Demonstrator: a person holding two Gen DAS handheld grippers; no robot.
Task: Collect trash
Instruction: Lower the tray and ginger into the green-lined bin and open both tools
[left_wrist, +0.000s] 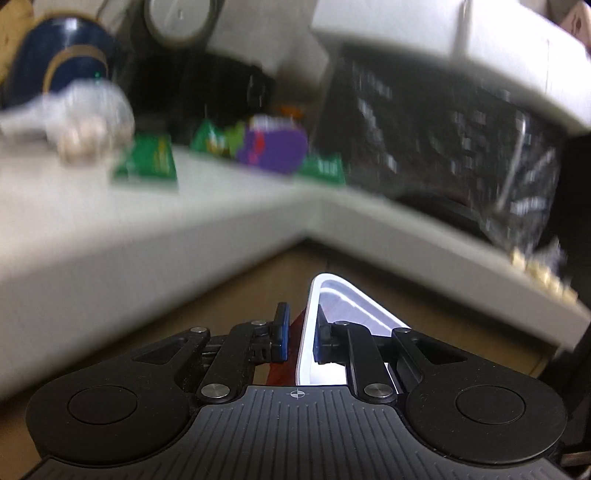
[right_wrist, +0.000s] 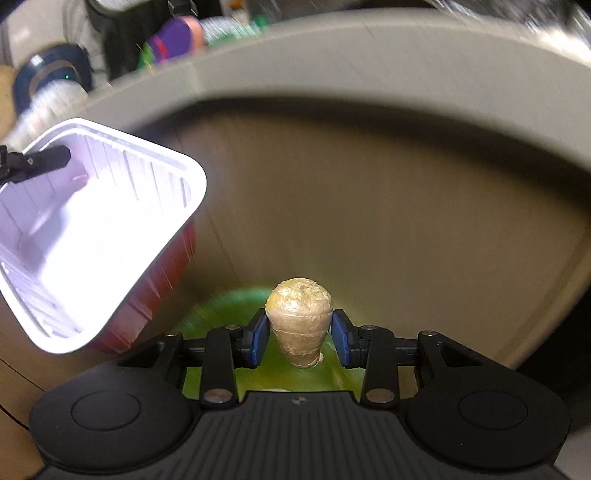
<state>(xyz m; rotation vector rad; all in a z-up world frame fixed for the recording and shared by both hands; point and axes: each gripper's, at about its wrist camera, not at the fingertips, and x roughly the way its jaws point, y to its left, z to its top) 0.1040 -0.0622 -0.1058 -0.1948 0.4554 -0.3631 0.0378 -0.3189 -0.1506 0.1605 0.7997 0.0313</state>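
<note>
My left gripper (left_wrist: 299, 338) is shut on the rim of a white plastic tray with a red outside (left_wrist: 334, 325); the same tray (right_wrist: 92, 229) shows at the left of the right wrist view, held tilted in the air by the left fingers (right_wrist: 40, 162). My right gripper (right_wrist: 298, 341) is shut on a beige piece of ginger root (right_wrist: 299, 317), held over the mouth of a large grey bin (right_wrist: 406, 74). A green object (right_wrist: 221, 314) lies at the bin's bottom.
A white L-shaped counter (left_wrist: 147, 229) carries green and purple wrappers (left_wrist: 273, 147), a clear plastic bag (left_wrist: 85, 118), a dark blue can (left_wrist: 70, 51) and a black printed bag (left_wrist: 443, 147). Brown floor (left_wrist: 258, 288) lies below.
</note>
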